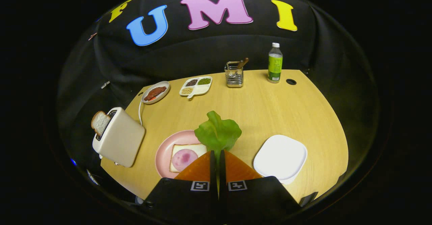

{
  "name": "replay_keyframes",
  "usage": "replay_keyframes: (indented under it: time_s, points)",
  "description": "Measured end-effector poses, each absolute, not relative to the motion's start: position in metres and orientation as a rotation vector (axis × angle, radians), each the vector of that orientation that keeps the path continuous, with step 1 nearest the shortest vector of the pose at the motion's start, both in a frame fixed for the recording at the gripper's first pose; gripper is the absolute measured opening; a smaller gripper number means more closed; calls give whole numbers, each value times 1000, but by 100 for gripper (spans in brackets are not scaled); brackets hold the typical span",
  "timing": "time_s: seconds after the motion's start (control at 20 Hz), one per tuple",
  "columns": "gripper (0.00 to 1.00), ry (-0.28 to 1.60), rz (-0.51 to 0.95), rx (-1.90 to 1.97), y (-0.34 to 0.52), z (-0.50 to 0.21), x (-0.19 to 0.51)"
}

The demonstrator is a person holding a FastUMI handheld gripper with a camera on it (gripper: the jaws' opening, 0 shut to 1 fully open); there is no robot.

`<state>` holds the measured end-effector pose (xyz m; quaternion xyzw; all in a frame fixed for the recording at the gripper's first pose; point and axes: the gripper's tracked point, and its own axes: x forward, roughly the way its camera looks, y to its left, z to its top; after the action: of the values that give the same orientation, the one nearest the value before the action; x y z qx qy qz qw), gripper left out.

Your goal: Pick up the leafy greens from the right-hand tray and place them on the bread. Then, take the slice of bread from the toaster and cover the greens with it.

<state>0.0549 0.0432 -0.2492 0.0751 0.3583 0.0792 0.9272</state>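
My gripper [217,154] is shut on the stem of a green leafy lettuce piece [218,132], which stands up just ahead of the fingertips. Below and to the left of the fingers lies a pink plate [163,152] with a slice of bread [189,149] topped by a round pink slice of ham [184,158]. The leaf hangs over the plate's right side. A cream toaster [118,138] stands left of the plate with a slice of bread [100,122] sticking out of its slot. The white square tray [280,156] to the right of the fingers holds nothing.
Along the far side of the wooden table [270,113] sit an oval dish of reddish meat [155,92], a divided white dish of beans and grains [196,85], a metal utensil holder [234,74] and a green-labelled bottle [275,63]. A round hole [291,81] marks the far right corner.
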Motion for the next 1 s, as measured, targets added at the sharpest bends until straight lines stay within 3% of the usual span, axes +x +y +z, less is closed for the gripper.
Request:
replay_keyframes:
  time_s: [0.3, 0.75, 1.0]
  points:
    - [6, 775, 199, 91, 106, -276, 58]
    - [9, 857, 194, 24, 133, -313, 57]
    - [32, 866, 171, 41, 134, -319, 63]
